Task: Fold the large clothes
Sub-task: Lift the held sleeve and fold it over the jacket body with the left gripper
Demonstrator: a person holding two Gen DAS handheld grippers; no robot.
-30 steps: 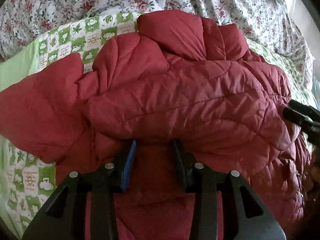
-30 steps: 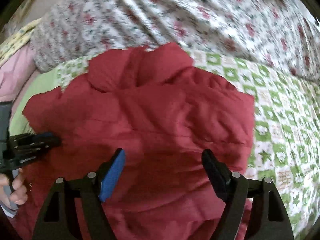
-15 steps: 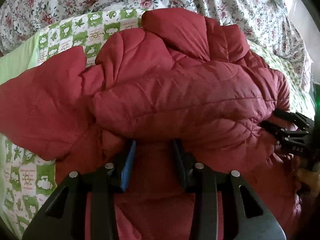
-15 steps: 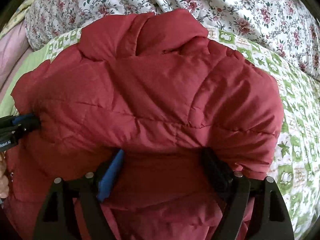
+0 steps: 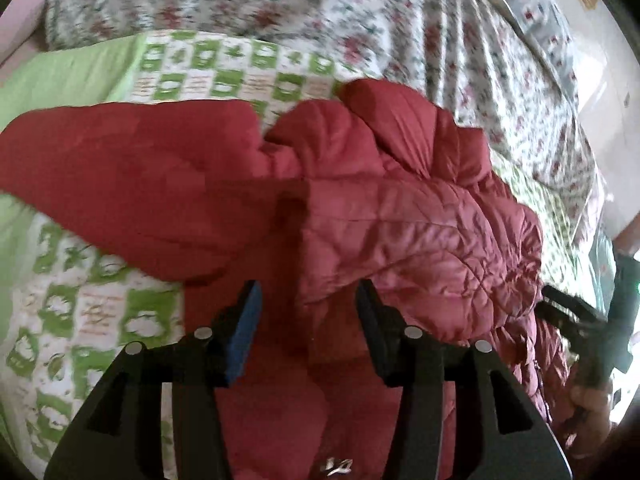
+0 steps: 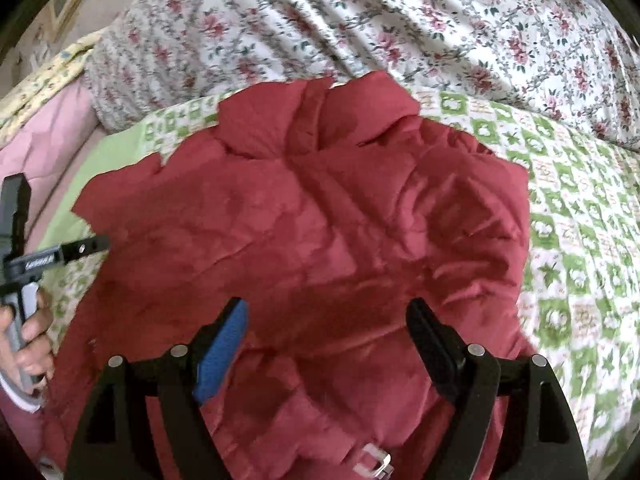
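Observation:
A red quilted puffer jacket (image 5: 400, 216) lies folded on a green-and-white checked blanket (image 5: 100, 312); it also fills the right wrist view (image 6: 320, 220), collar at the far side. One sleeve spreads left in the left wrist view. My left gripper (image 5: 308, 312) is open just above the jacket's near edge, holding nothing. My right gripper (image 6: 328, 332) is wide open above the near part of the jacket, empty. The left gripper also shows at the left edge of the right wrist view (image 6: 80, 250). The right gripper shows at the right edge of the left wrist view (image 5: 568, 312).
A floral sheet (image 6: 400, 20) covers the bed beyond the blanket. A pink cloth (image 6: 44, 136) and a yellow patterned cloth (image 6: 44, 80) lie at the far left. A metal buckle (image 6: 374, 462) sits on the jacket near my right gripper.
Both grippers have let go of the jacket's lifted edge and pulled back. The folded part now rests flat. The left gripper has opened wider and moved left.

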